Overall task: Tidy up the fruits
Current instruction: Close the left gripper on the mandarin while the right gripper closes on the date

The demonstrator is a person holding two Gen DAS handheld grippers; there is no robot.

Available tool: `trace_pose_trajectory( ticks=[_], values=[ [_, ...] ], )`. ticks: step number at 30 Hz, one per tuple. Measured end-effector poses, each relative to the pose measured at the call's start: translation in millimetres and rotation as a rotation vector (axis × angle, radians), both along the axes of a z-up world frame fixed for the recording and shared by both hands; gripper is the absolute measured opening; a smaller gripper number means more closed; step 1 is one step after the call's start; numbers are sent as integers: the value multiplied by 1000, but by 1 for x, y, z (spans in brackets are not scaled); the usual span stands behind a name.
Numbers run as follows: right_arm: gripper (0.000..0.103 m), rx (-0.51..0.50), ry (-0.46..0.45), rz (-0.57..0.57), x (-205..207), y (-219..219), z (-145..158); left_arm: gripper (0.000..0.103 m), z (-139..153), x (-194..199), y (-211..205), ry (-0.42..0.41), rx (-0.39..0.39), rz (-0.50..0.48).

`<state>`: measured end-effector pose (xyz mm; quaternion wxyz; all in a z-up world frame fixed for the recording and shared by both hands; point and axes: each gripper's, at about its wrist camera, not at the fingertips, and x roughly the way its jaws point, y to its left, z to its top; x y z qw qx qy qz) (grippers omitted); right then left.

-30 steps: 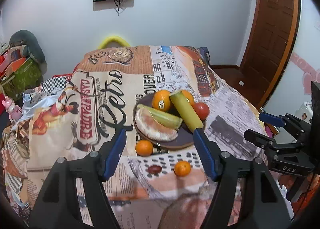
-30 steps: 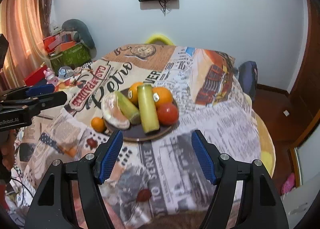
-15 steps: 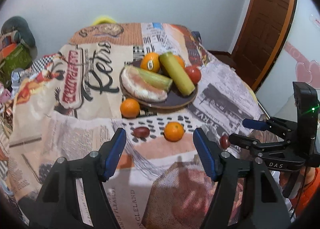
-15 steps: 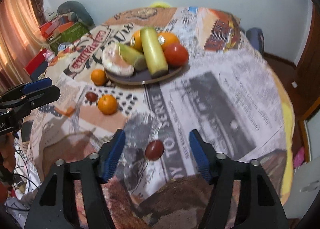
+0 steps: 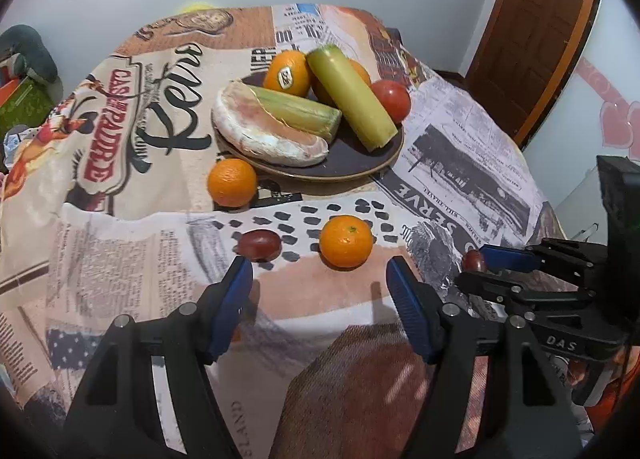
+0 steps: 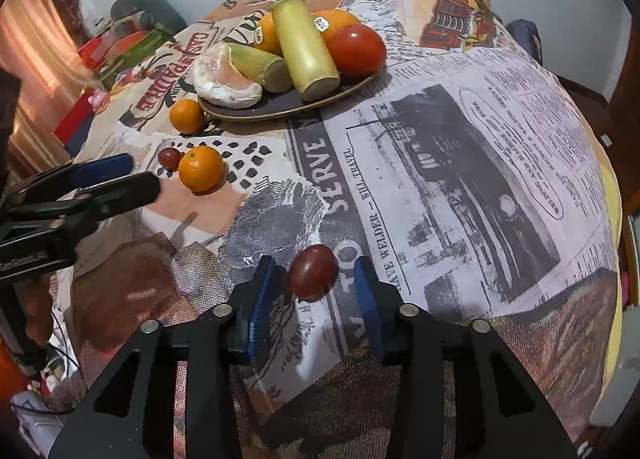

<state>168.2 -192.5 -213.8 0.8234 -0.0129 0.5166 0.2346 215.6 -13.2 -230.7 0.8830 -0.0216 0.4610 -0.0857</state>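
Both my tools have dropped closer to the desk (image 6: 460,131): right tool (image 6: 316,291) half-open, straddling the dark grape (image 6: 313,271) w/o gripping, left tool (image 5: 320,279) wide & empty near the plate (image 5: 352,167).

A cloth-covered table (image 5: 132,179) carries a plate (image 5: 340,167), 2 tangerines (image 5: 232,182) (image 5: 346,241) — and 2 grapes (image 5: 258,245) (image 6: 313,271).

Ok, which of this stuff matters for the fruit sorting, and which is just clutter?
Job:
plate
two loose mandarins
two dark red grapes
right hand-held gripper

Clutter:
tablecloth
green box
door
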Motion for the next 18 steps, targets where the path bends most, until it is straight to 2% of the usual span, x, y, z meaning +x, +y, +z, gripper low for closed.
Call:
trace_pose_trajectory(
  ticks=[3,8,11,13,18],
  values=[
    [20,-9,-6,10,1,1,0,69,-5,7,-6,11,7,-12],
    [20,13,-13,1,3,-2,0,55,-11,18,-14,25,20,-38],
    [20,26,-18,-10,6,-4,2,45,-16,26,-15,47,-1,-42],
    [20,32,-20,-14,8,-5,3,45,-18,29,-15,55,-3,-34],
    [20,37,-35,-27,11,-9,6,35,-21,34,-19,68,-9,-51]
  ],
)
